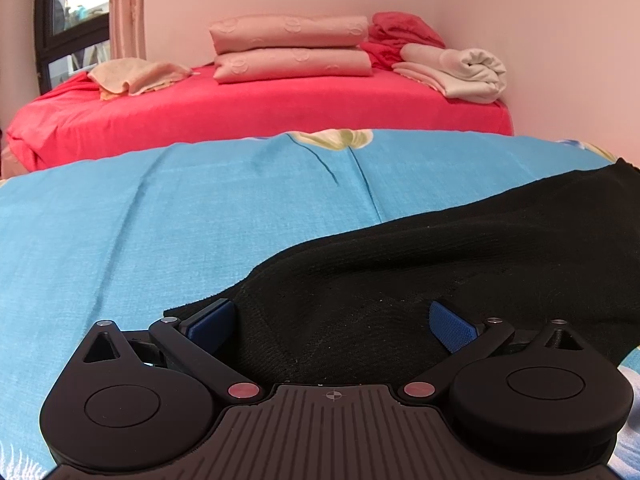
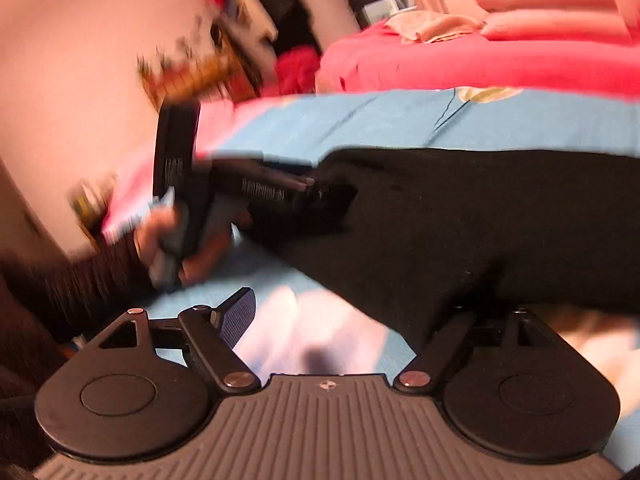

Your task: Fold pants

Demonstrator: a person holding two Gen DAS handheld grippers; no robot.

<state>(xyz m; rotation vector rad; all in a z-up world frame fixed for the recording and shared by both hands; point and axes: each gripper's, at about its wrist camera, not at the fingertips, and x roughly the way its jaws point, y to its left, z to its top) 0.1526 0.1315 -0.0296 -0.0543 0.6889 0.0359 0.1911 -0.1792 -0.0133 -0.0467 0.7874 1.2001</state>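
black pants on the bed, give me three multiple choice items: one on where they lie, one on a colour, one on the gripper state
1. Where do the black pants lie?
A. on the blue sheet
B. on the red bed
C. on the floor

2. What colour are the two stacked pillows?
A. green
B. pink
C. black

3. How do the left gripper's jaws stand?
A. shut on the sheet
B. shut on a towel
C. open, spread over the pants

Answers:
1. A, the blue sheet shows around the dark cloth.
2. B, both are pale pink on the red bed.
3. C, the blue pads sit wide apart with cloth between.
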